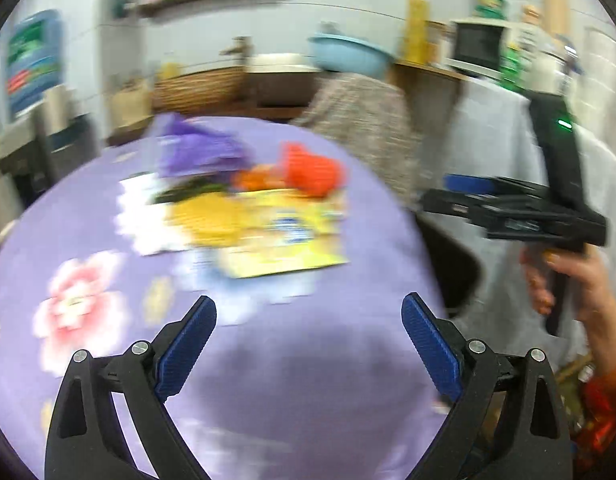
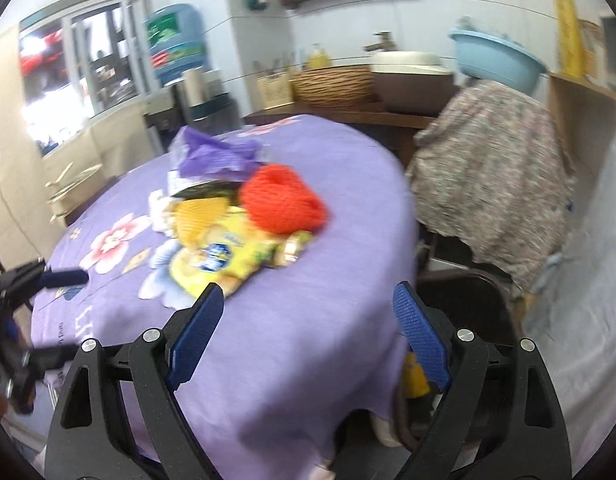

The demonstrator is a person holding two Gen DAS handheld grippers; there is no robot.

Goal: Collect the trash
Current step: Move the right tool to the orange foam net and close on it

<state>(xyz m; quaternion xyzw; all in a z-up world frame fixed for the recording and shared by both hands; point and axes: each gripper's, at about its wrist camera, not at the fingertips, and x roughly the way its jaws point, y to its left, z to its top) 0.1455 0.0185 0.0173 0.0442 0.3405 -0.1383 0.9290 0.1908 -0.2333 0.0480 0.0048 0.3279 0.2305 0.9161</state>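
A heap of trash lies mid-table on a purple flowered cloth (image 1: 308, 360) (image 2: 308, 340): a yellow snack wrapper (image 1: 284, 236) (image 2: 224, 256), an orange-red net bag (image 1: 312, 172) (image 2: 282, 194), a purple plastic bag (image 1: 196, 148) (image 2: 216, 154), white paper (image 1: 144, 216) and a yellow piece (image 2: 196, 212). My left gripper (image 1: 308, 316) is open and empty above the near cloth, short of the heap. My right gripper (image 2: 308, 308) is open and empty near the table's right edge; it also shows from the side in the left wrist view (image 1: 508, 208).
A chair draped with patterned cloth (image 2: 492, 168) stands right of the table, a dark seat (image 2: 468, 308) below it. Behind are a counter with a sink (image 2: 408, 64), a wicker basket (image 2: 332, 82), a blue basin (image 2: 496, 56) and a water bottle (image 2: 174, 44).
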